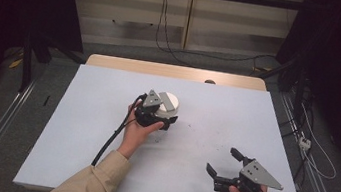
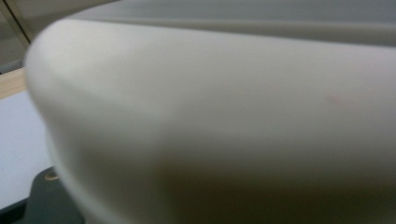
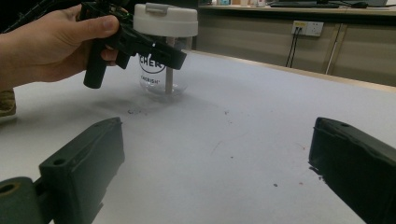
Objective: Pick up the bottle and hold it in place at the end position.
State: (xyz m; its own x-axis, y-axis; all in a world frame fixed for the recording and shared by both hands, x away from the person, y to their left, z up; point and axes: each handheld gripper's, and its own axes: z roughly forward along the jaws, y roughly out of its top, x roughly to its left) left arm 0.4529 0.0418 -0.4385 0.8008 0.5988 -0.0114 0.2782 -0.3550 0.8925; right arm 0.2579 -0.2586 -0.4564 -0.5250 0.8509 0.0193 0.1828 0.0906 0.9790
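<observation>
White table [image 1: 98,166], dim room behind. My left gripper [image 1: 155,116] at frame centre, jaws nearly shut, clamped at the jar [image 1: 169,107] under its white lid [image 3: 166,19]. Right gripper [image 1: 224,164] lower right, jaws wide, holding nothing, well apart from the jar.

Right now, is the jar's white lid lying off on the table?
No, the white lid sits on top of the clear jar, which stands upright on the table.
</observation>
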